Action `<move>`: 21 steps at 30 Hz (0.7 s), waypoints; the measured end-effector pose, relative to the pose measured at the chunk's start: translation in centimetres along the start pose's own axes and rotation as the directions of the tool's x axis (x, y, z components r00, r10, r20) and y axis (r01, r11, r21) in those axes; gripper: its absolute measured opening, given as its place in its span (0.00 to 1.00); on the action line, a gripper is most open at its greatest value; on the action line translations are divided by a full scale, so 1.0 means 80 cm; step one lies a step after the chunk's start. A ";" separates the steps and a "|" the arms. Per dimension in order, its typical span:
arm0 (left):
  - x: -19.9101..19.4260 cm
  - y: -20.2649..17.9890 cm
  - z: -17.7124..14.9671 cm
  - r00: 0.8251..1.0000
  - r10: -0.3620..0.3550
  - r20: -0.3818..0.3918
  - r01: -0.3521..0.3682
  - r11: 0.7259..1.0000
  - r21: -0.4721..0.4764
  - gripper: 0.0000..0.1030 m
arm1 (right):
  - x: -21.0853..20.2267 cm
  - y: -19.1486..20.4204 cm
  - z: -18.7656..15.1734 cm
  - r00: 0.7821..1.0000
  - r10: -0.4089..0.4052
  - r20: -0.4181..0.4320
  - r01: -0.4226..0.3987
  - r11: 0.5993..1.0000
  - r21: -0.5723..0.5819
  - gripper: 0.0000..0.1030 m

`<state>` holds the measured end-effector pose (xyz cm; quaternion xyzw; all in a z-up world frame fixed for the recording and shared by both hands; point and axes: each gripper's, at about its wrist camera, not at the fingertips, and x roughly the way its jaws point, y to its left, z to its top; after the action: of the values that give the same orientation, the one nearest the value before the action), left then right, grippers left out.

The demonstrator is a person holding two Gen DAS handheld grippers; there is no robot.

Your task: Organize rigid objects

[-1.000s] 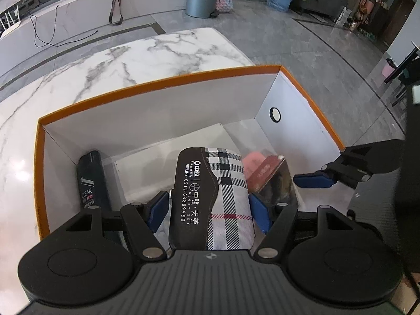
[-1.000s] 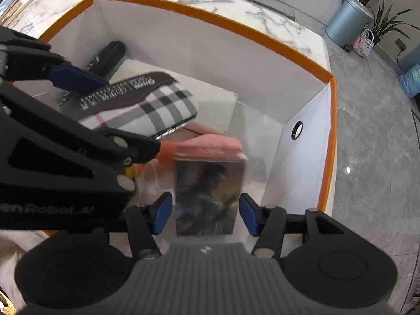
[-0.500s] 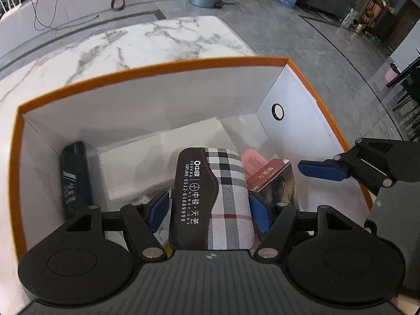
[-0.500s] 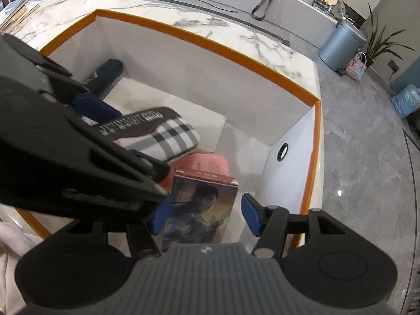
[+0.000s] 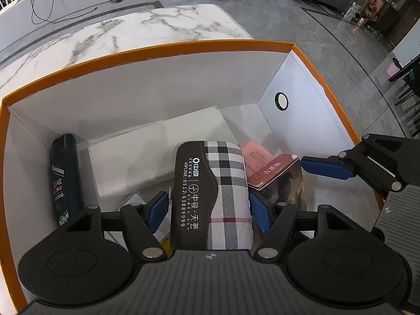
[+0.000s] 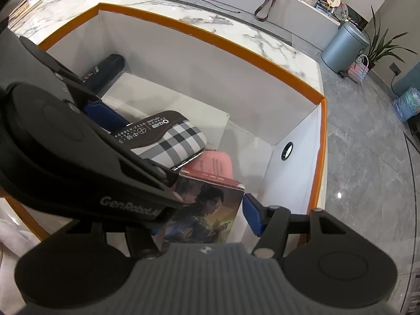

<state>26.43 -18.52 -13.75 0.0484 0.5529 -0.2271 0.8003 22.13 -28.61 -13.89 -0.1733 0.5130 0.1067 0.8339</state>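
My left gripper [image 5: 210,210] is shut on a plaid glasses case [image 5: 212,194] with a dark flap and white print, held inside the orange-rimmed white box [image 5: 147,52]. The case also shows in the right wrist view [image 6: 168,134]. My right gripper [image 6: 204,218] holds a picture-covered box [image 6: 207,215] with a red top between its blue pads, low at the box's right end; its left finger is hidden behind the left gripper. That box also shows in the left wrist view [image 5: 278,176]. A pink packet [image 5: 256,153] lies under both.
A dark shampoo bottle [image 5: 64,176] lies along the box's left wall. A flat white carton [image 5: 157,152] covers the box floor. The box wall has a round hole [image 5: 281,101]. The box stands on a marble table [image 5: 118,34]; grey floor lies to the right.
Both grippers have drawn back and up a little with their objects still held. The picture-covered box has risen off the pink packet. The view into the orange box has widened.
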 end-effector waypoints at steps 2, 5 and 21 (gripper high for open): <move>-0.001 0.000 -0.001 1.000 0.000 0.002 0.000 1.000 -0.001 0.76 | 0.000 0.000 -0.001 1.000 0.000 -0.001 0.000 1.000 0.001 0.62; -0.003 0.000 0.000 1.000 0.007 0.010 -0.007 1.000 0.000 0.80 | 0.001 0.001 -0.002 1.000 -0.002 -0.002 0.002 1.000 -0.002 0.64; -0.072 -0.002 -0.012 0.982 0.025 0.187 -0.031 0.999 0.031 0.79 | -0.032 0.006 -0.003 0.996 -0.088 0.020 0.088 0.996 -0.001 0.76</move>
<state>23.89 -16.56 -8.84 0.0483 0.4710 -0.2288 0.8506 20.61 -28.28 -11.79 -0.1954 0.4966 0.0721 0.8426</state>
